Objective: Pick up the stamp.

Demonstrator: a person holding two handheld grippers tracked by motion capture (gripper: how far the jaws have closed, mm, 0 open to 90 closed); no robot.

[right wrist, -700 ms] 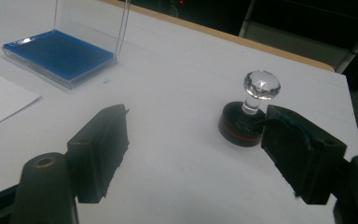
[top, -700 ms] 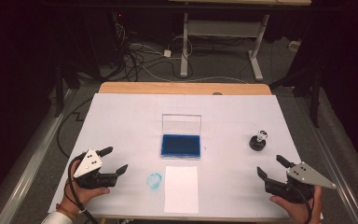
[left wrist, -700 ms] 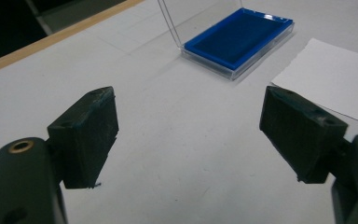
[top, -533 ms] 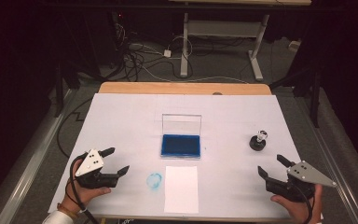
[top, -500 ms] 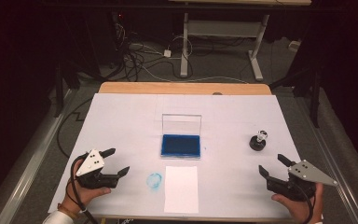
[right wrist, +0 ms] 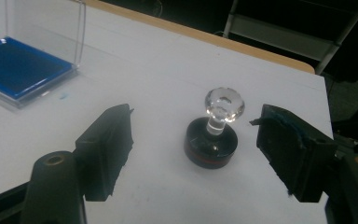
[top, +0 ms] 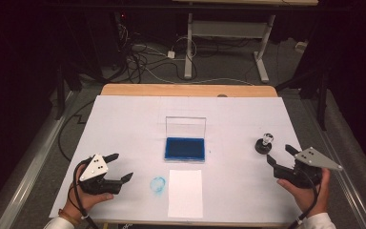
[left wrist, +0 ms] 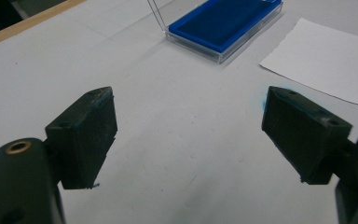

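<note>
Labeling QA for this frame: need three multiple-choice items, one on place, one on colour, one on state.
1. Where does the stamp stand?
A. on the sheet of paper
B. on the table just ahead of the right gripper
C. inside the ink pad case

2. What colour is the ink pad?
A. red
B. green
C. blue

3. How is the ink pad's clear lid?
A. raised upright behind the pad
B. shut over the pad
C. lying on the paper

Key: 1 B, the right gripper view shows the stamp between and beyond its open jaws; 2 C, the pad is deep blue; 3 A, the lid rises at the pad's far edge.
</note>
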